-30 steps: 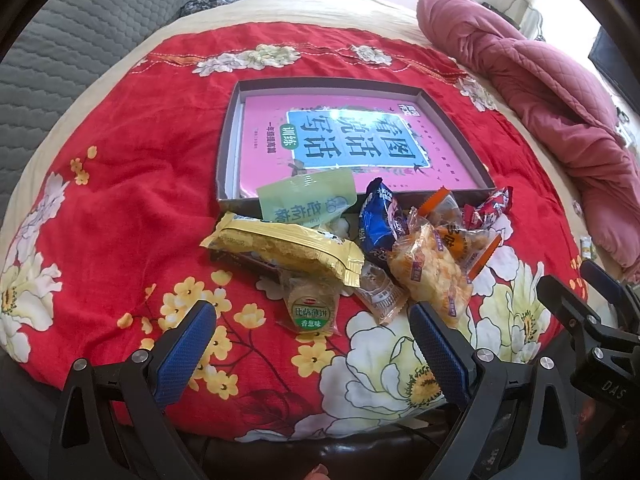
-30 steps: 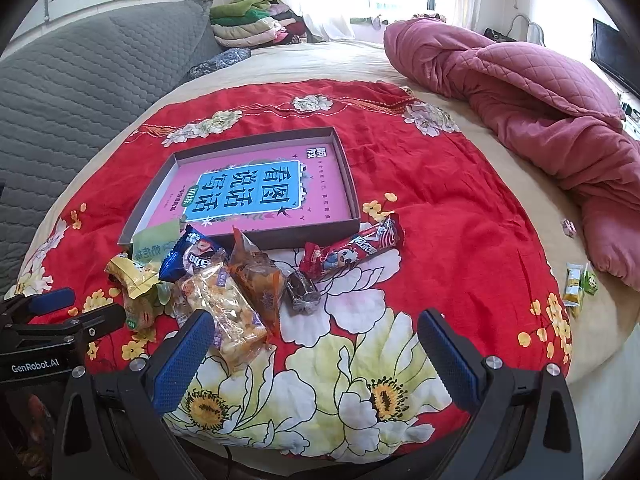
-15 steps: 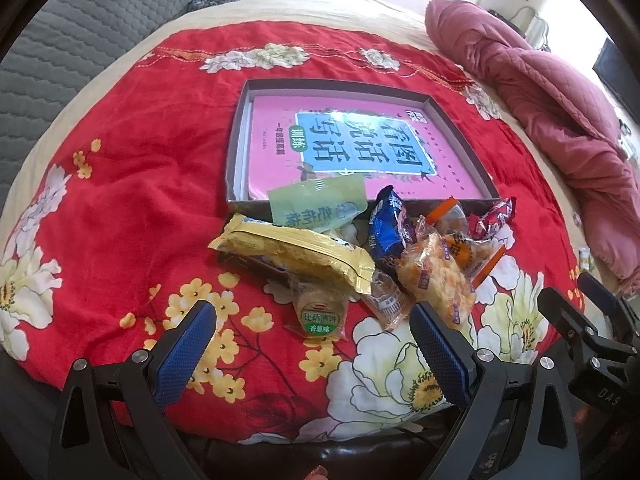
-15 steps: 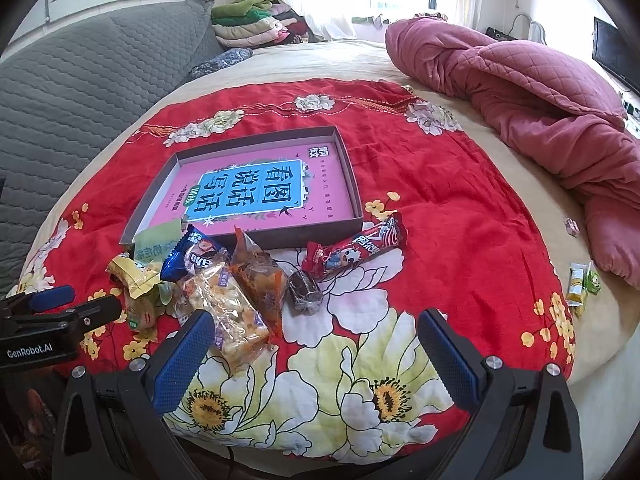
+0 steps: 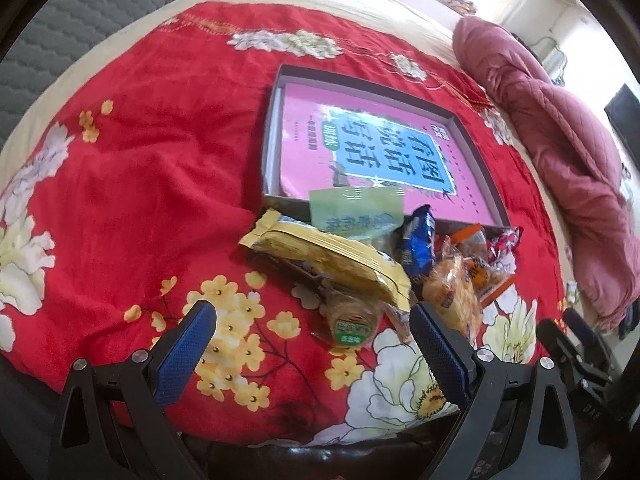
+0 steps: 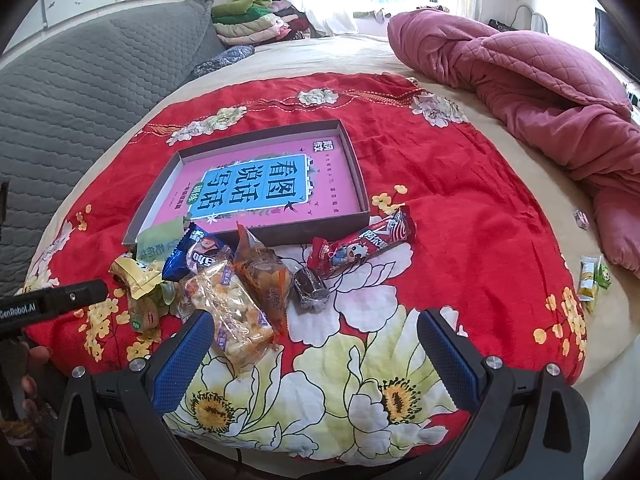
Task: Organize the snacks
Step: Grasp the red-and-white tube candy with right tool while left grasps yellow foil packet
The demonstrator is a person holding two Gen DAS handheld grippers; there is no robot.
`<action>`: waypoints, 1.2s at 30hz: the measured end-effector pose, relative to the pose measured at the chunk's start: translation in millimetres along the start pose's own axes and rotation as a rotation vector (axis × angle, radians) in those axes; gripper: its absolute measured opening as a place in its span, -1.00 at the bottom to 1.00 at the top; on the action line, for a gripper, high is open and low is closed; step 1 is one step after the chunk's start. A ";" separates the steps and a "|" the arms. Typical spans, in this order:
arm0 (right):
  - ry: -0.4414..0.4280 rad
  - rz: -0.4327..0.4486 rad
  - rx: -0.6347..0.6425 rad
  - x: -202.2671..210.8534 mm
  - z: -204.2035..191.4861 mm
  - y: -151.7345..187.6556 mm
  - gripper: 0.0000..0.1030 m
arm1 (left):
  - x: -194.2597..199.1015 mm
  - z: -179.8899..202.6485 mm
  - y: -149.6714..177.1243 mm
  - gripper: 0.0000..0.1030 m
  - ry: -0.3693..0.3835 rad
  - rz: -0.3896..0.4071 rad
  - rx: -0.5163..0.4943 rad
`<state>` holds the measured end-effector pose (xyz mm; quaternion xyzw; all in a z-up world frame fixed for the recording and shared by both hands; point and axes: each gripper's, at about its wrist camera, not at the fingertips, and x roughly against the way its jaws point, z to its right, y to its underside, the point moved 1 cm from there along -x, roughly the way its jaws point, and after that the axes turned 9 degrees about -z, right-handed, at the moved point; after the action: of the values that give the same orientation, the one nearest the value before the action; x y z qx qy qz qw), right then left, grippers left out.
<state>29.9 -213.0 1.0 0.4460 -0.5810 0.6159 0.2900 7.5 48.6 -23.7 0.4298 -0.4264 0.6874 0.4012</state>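
Note:
A pile of snack packets lies on the red flowered cloth in front of a shallow grey box (image 5: pixel 274 128) (image 6: pixel 360 168) with a pink book in it. A long yellow packet (image 5: pixel 328 260), a green sachet (image 5: pixel 356 212), a blue packet (image 5: pixel 420 240) (image 6: pixel 192 254), a small round cake pack (image 5: pixel 352 324) and an orange rice-cracker pack (image 6: pixel 236 312) are bunched together. A red bar (image 6: pixel 364 244) and a dark wrapped sweet (image 6: pixel 312 288) lie to the right. My left gripper (image 5: pixel 312 340) is open, just short of the cake pack. My right gripper (image 6: pixel 316 344) is open, near the cracker pack.
A pink quilt (image 6: pixel 540 92) is heaped at the right. A grey padded headboard (image 6: pixel 80 92) runs along the left. Folded clothes (image 6: pixel 256 16) are stacked at the back. Two small sweets (image 6: pixel 592 276) lie on the beige sheet at the right edge.
My left gripper has moved forward and swung left, so the snack pile now sits closer and more to the right. My right gripper has barely moved. Both stay open.

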 end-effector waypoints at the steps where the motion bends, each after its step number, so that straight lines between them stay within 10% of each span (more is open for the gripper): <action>1: -0.002 -0.002 -0.001 -1.1 0.3 -0.1 0.99 | -1.6 -2.8 -2.0 0.89 0.012 -0.007 0.011; 17: -0.024 -0.029 -0.046 -20.9 10.8 -4.7 0.99 | -26.9 -16.1 -30.0 0.76 0.198 -0.090 0.181; 22: -0.033 -0.039 -0.068 -28.0 13.8 -7.9 0.99 | -37.3 -13.7 -35.3 0.25 0.234 -0.130 0.197; 36: -0.055 -0.050 -0.322 -53.8 60.7 -33.6 0.98 | -54.1 -13.0 -44.4 -0.06 0.290 -0.158 0.238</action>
<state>95.5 -258.2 -35.7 0.4247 -0.6687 0.4950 0.3570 61.7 64.6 -67.0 0.4029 -0.2448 0.7540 0.4574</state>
